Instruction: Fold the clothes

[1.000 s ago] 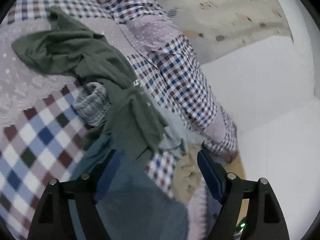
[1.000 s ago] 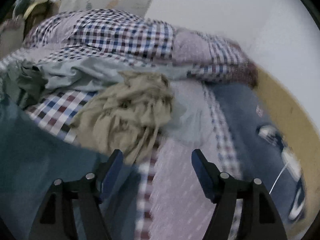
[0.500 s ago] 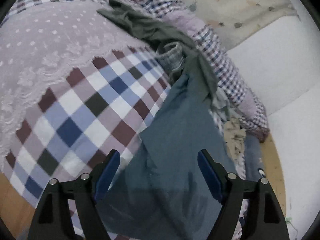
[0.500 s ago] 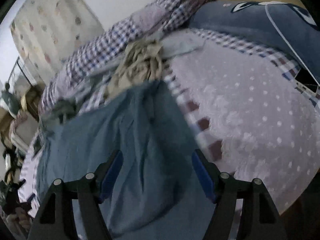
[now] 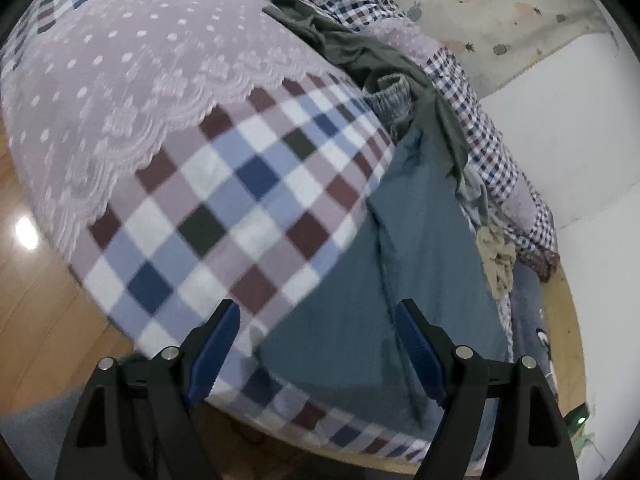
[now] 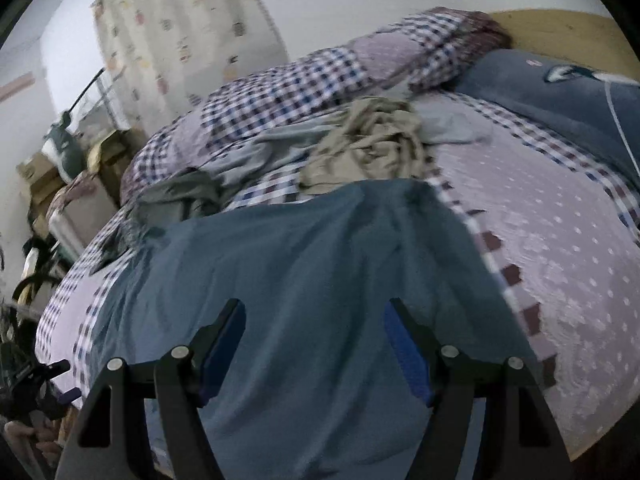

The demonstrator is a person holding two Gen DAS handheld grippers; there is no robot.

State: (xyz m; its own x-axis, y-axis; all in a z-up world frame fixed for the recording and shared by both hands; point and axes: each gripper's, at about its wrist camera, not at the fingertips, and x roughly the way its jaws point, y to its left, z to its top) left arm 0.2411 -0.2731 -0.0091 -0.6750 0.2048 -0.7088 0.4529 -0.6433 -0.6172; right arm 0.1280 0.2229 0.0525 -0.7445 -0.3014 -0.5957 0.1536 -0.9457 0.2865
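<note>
We hold the left gripper [image 5: 318, 322] with its blue-padded jaws spread wide and nothing between them, low in the frame above the foot edge of the bed. In that view the blue-grey garment [image 5: 404, 264] lies spread on the checked bedspread [image 5: 224, 200], running from lower centre up toward the right of the frame. Our right gripper [image 6: 314, 320] is likewise parted and empty, hanging over the same blue-grey garment [image 6: 304, 280], which fills the lower middle of its view. Beyond it, in the upper centre, sits a crumpled beige garment [image 6: 372, 140], with a dark green garment [image 6: 180, 196] bunched at centre left and a pale grey one between them. A rolled checked quilt [image 6: 320, 76] lies along the far side, and a dark blue pillow [image 6: 560, 92] sits at upper right.
</note>
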